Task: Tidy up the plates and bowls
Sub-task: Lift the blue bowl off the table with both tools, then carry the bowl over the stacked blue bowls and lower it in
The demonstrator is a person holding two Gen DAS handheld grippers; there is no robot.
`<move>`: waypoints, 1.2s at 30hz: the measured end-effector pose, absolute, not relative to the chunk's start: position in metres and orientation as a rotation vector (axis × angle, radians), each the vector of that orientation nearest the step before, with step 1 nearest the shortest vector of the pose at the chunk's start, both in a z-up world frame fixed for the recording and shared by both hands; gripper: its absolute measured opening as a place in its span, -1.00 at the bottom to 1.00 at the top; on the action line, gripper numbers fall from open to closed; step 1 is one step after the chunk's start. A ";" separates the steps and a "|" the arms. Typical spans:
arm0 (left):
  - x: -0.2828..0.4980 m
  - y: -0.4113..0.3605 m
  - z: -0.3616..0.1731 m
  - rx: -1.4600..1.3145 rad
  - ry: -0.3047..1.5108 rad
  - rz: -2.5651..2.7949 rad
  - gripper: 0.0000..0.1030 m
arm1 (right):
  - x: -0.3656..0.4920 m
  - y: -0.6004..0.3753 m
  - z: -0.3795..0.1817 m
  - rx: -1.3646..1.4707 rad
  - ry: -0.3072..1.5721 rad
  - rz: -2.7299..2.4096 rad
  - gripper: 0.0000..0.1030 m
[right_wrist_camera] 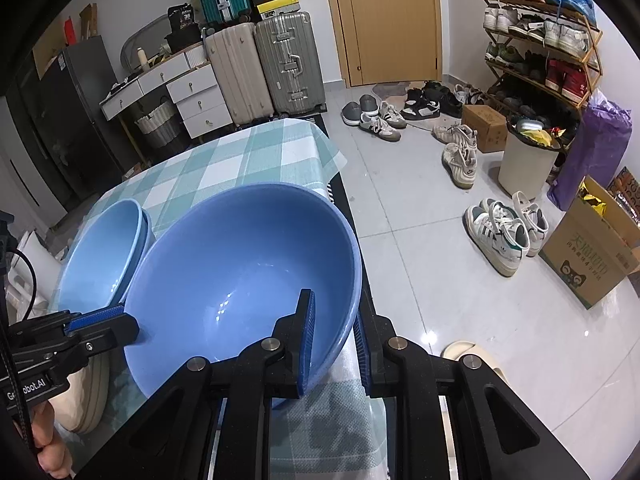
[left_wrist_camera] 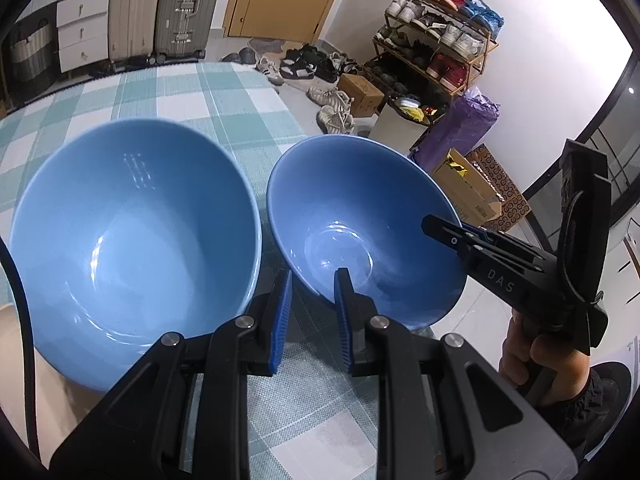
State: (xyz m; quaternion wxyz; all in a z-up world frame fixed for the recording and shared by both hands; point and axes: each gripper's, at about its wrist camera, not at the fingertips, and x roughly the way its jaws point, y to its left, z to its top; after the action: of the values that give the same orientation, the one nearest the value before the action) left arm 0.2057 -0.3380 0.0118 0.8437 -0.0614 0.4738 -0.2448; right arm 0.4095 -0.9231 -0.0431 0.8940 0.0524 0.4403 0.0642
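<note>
Item: blue bowl [right_wrist_camera: 240, 272], both grippers, L gripper [left_wrist_camera: 312, 312] & R gripper [right_wrist_camera: 334, 344], clenched on rim, opp. sides. Risk: uneven pull, bowl slips off pads, chips.

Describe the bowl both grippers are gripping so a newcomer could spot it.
On the green-and-white checked tablecloth are two blue bowls side by side. Yours is the darker bowl, by the edge nearest the shoes, rim pinched by the left gripper and right gripper; the paler bowl is untouched.

Left bowl [right_wrist_camera: 100, 256] half hidden behind right bowl [right_wrist_camera: 240, 272] — base unseen.
</note>
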 end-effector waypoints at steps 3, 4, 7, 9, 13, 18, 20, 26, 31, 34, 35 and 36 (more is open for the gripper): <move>0.204 -0.335 0.018 -0.123 0.979 -0.519 -0.66 | 0.406 -0.923 -0.037 0.104 0.903 0.136 -0.63; 0.202 -0.334 0.021 -0.124 0.972 -0.520 -0.67 | 0.404 -0.922 -0.035 0.104 0.899 0.138 -0.63; 0.198 -0.331 0.030 -0.113 0.945 -0.514 -0.66 | 0.399 -0.920 -0.025 0.113 0.886 0.149 -0.63; 0.195 -0.327 0.037 -0.113 0.932 -0.518 -0.66 | 0.394 -0.917 -0.017 0.099 0.868 0.146 -0.63; 0.190 -0.320 0.049 -0.119 0.913 -0.526 -0.66 | 0.389 -0.912 -0.003 0.095 0.846 0.149 -0.63; 0.179 -0.308 0.067 -0.126 0.881 -0.524 -0.67 | 0.381 -0.901 0.017 0.075 0.815 0.153 -0.63; 0.174 -0.304 0.074 -0.127 0.872 -0.519 -0.67 | 0.379 -0.895 0.025 0.070 0.801 0.158 -0.63; 0.157 -0.289 0.098 -0.138 0.831 -0.506 -0.67 | 0.374 -0.880 0.045 0.066 0.778 0.171 -0.63; 0.143 -0.274 0.118 -0.148 0.800 -0.495 -0.67 | 0.369 -0.865 0.058 0.057 0.758 0.179 -0.62; 0.136 -0.263 0.128 -0.159 0.792 -0.486 -0.67 | 0.368 -0.853 0.065 0.052 0.751 0.189 -0.62; 0.134 -0.258 0.130 -0.164 0.792 -0.483 -0.67 | 0.368 -0.850 0.066 0.049 0.750 0.192 -0.62; 0.132 -0.255 0.133 -0.166 0.789 -0.481 -0.67 | 0.368 -0.846 0.068 0.046 0.748 0.194 -0.62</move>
State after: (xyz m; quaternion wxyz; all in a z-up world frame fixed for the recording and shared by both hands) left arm 0.1321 -0.2552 0.1335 0.8917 -0.0800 0.3804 -0.2318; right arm 0.3678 -0.8459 0.0675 0.9260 0.0224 0.3648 0.0948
